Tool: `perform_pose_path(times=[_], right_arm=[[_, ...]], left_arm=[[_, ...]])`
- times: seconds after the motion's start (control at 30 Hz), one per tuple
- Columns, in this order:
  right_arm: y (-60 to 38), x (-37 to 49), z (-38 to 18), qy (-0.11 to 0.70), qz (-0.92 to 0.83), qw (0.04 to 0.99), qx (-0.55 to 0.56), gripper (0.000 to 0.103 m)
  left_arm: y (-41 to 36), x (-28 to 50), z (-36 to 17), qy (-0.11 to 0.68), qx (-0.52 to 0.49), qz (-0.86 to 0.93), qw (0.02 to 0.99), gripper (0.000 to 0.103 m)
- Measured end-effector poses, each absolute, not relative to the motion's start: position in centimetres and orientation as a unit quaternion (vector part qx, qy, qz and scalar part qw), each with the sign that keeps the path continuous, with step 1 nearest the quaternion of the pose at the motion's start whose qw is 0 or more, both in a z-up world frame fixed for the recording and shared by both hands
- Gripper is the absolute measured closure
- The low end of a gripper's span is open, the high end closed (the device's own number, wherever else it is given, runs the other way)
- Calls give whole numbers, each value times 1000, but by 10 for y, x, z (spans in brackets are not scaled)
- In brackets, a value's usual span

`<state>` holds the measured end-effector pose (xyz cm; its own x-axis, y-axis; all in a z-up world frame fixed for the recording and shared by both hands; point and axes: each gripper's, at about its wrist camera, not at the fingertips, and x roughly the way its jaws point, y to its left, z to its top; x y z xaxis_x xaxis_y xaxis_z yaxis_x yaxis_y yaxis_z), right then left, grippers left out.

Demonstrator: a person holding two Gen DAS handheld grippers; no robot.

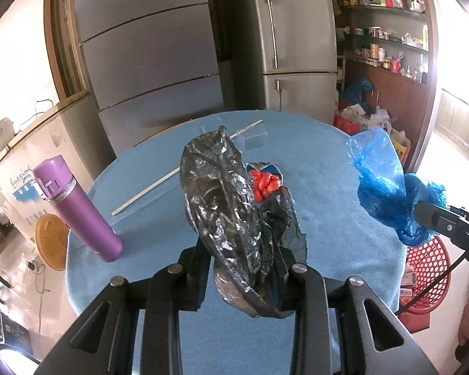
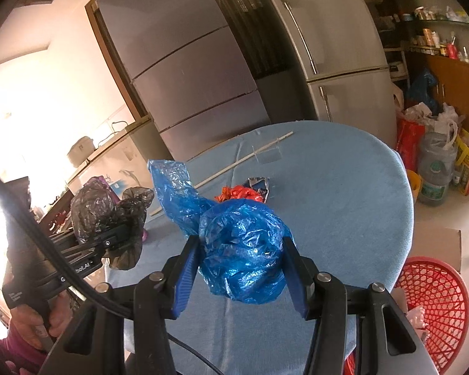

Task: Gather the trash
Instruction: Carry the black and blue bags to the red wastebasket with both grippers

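My left gripper [image 1: 239,250] is shut on a crumpled black plastic bag [image 1: 225,206], held up above the blue table [image 1: 344,206]. From the right wrist view that same black bag [image 2: 103,215] hangs at the left in the left gripper [image 2: 115,237]. My right gripper [image 2: 240,265] is shut on a bunched blue plastic bag [image 2: 240,247], which also shows at the right of the left wrist view as the blue bag [image 1: 387,187] in the right gripper [image 1: 422,215]. A red crumpled wrapper [image 1: 265,186] and a torn packet lie on the table beyond both bags.
A purple flask [image 1: 75,209] stands on the table's left side, and a long white stick [image 1: 159,184] lies behind it. A red mesh basket [image 2: 434,306] sits on the floor at the right edge. Two fridges stand behind; bags and bottles crowd the floor by the shelves.
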<state>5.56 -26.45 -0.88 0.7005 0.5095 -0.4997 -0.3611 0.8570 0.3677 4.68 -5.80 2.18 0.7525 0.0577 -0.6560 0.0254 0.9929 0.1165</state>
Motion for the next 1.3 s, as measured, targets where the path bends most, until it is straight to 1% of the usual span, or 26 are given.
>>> perform_pose_path(times=[0.87, 1.3], right_arm=[[-268, 32, 9, 282, 230, 926, 99, 48], [-274, 18, 11, 269, 220, 933, 97, 47]], left_arm=[[-76, 28, 35, 336, 91, 10, 937, 69], [-87, 26, 33, 336, 115, -10, 935, 68]])
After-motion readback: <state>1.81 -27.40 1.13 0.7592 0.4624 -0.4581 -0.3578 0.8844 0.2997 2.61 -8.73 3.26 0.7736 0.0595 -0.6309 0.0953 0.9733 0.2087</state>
